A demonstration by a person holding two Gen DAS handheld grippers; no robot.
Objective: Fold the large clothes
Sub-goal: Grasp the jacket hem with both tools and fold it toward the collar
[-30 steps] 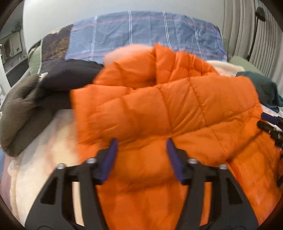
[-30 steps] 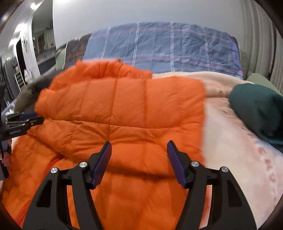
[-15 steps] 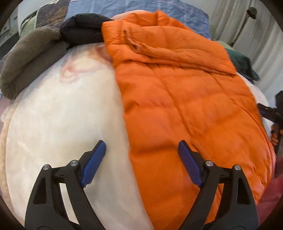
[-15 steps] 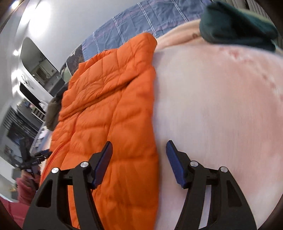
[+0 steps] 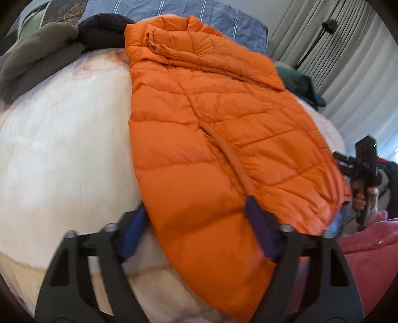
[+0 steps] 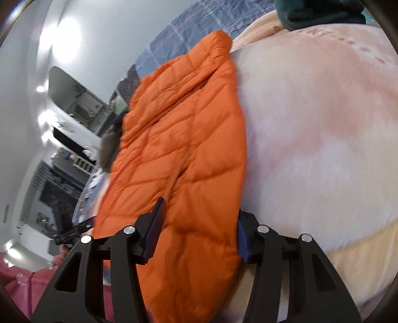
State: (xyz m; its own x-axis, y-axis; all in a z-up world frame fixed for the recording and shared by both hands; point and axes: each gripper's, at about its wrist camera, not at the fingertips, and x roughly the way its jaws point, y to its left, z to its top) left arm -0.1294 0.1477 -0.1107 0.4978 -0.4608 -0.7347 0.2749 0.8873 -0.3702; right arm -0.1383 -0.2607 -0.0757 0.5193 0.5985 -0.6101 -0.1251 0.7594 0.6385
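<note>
The orange puffer jacket [image 5: 211,139] lies flat on a bed, stretched lengthwise away from both tongs, its collar end farthest off and its hem nearest them. The left tongs [image 5: 196,226] stand wide apart, straddling the jacket's left hem corner: one blue-padded finger [image 5: 131,233] sits just outside the jacket's edge over the bedding, the other rests over the quilted fabric, neither pressing it. The right tongs [image 6: 199,231] are likewise spread, astride the opposite hem corner, with the jacket's edge running between the fingers.

The bed is covered by a fluffy cream blanket [image 5: 62,149] with faint pink markings, spreading well out to the left of the left tongs and to the right of the right tongs. Beyond the jacket's far end lies a blue plaid pillow [image 5: 223,17]. Far ahead and left of the left tongs sit an olive fleece garment [image 5: 37,49] and a black garment [image 5: 102,32] touching the jacket's collar; far ahead to the right lies a dark green garment [image 5: 301,87]. Pale pleated curtains [image 5: 360,74] and a black floor lamp [image 5: 321,37] stand behind. A pink cloth [image 5: 368,241] shows close beside the tongs at the bed's near edge.
</note>
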